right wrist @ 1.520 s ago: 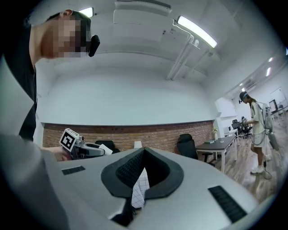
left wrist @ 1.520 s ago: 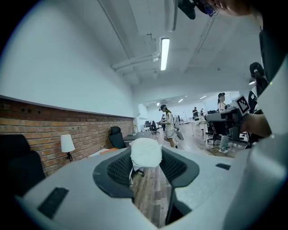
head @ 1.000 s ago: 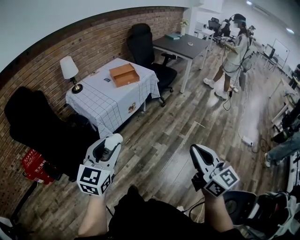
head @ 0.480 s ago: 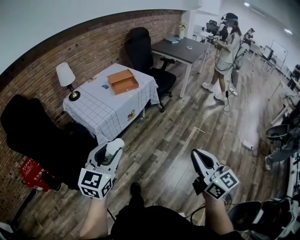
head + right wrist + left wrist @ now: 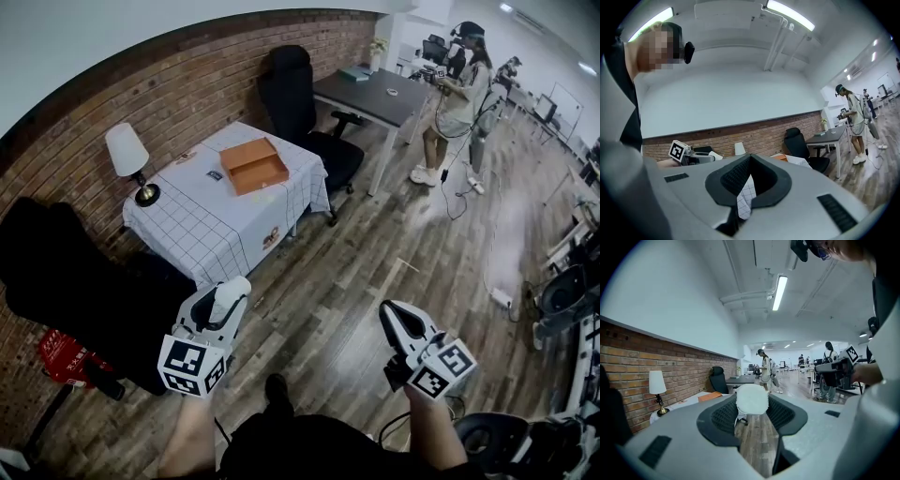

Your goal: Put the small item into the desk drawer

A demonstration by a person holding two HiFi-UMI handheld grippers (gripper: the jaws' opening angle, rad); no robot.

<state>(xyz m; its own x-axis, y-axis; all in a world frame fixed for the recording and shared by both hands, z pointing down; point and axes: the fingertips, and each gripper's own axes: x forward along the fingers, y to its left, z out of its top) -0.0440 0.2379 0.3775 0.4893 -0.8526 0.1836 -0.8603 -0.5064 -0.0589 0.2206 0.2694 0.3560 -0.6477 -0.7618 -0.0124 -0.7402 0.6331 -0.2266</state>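
Left claw [image 5: 229, 292] pinches the white item [image 5: 752, 399]. The drawer [image 5: 253, 165] lies well ahead and slightly left, open on top of the desk [image 5: 202, 230], near its far edge. My left arm is nearer. Right claw [image 5: 398, 319] is pressed together, empty. Both are held low, pointing forward.

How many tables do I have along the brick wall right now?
2. The checked-cloth table with the lamp and orange drawer box stands nearest; the dark desk sits beyond the black office chair. More may be hidden farther back.
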